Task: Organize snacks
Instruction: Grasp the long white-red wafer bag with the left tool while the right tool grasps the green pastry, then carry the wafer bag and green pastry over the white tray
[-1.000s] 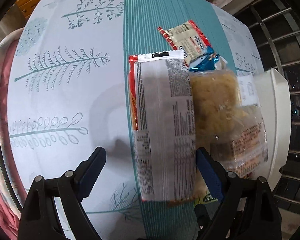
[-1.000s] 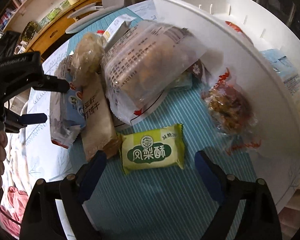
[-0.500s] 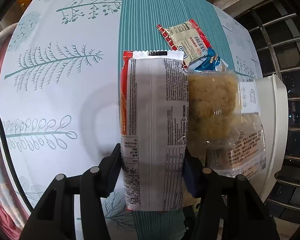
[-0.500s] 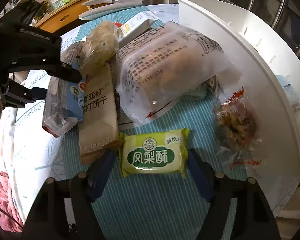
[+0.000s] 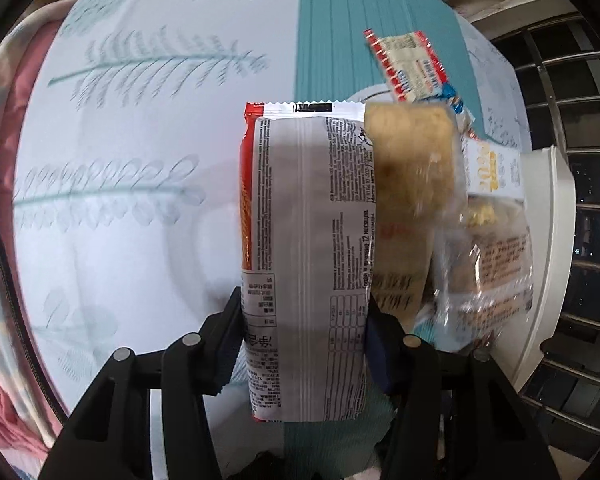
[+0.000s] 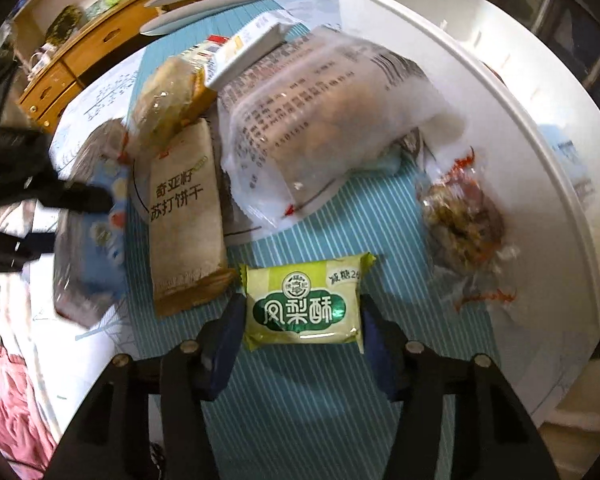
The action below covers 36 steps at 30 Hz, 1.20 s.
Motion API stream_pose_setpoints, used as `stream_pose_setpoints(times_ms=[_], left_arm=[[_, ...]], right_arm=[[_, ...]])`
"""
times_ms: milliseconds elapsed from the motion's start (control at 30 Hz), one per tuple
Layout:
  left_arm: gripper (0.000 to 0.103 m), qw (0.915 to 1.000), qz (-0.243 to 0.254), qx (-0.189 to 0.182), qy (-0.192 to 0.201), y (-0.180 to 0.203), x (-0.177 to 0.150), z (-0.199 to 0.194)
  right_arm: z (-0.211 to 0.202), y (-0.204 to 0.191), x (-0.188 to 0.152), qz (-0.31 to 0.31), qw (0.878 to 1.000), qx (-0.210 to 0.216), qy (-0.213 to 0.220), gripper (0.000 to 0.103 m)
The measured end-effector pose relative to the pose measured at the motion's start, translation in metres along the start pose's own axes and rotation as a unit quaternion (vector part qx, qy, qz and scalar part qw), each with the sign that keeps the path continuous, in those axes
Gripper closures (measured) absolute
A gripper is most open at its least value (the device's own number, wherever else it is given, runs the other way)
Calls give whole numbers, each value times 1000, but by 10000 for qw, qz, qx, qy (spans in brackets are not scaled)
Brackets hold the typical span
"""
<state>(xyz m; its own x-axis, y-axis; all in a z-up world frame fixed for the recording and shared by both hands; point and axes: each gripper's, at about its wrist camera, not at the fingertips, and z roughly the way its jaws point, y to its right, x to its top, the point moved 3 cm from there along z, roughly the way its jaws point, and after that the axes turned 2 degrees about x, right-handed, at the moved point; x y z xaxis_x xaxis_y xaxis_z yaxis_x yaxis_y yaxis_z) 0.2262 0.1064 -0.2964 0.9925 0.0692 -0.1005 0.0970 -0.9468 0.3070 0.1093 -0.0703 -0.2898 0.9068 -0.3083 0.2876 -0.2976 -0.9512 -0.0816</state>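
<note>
My left gripper (image 5: 303, 320) is shut on a long silver and red snack packet (image 5: 304, 240); the pads press both of its sides near the lower end. The same packet (image 6: 88, 240) shows blurred at the left of the right wrist view, under the left gripper's black fingers (image 6: 60, 196). My right gripper (image 6: 300, 316) points down over a green pastry packet (image 6: 304, 304) lying on the teal striped cloth (image 6: 320, 400). Its jaws are closing, and the blue pads touch the packet's two side edges.
A white bin (image 6: 500, 80) curves along the right, also visible as the white bin (image 5: 548, 240). Beside the green packet lie a brown cracker packet (image 6: 184, 216), a large clear bag (image 6: 320, 112) and a small clear-wrapped snack (image 6: 464, 224). A red-edged packet (image 5: 408, 60) lies farther off.
The left jaws went from wide open to shut on the silver packet, which has shifted in view with the gripper. The right jaws narrowed from wide open onto the green packet.
</note>
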Motion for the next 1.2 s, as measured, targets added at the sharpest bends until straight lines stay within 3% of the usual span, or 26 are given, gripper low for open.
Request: stream_pose_setpoints(times_ms=[300,433,600,867,1000,1200], left_arm=[[51,9996,-73,-75,-263,-26,-47,-22],[51,9992,-26,-186,-361,-30,-71,-36],[51,9989,69,-345,-323,-38,-101,-57],[51,9959,580,-619,306,-16,-116,-95],[51,9915,751,-820,672,-6,-118,-110],[51,9866,963,-1037,813,12,-127,-115]], right_arm=[[-11,5,-26,583,9969,-85,-518,50],[-15,6,-40,869,9924,67,-867,50],[-43,7,-49,1030,9903,122,-927,50],[-103,-4,-55,529,9973,-14,-500,50],[-131,-9,-47,287,9995,77,88,50],[-152,-5,-22,-175,9971,82,732,50]])
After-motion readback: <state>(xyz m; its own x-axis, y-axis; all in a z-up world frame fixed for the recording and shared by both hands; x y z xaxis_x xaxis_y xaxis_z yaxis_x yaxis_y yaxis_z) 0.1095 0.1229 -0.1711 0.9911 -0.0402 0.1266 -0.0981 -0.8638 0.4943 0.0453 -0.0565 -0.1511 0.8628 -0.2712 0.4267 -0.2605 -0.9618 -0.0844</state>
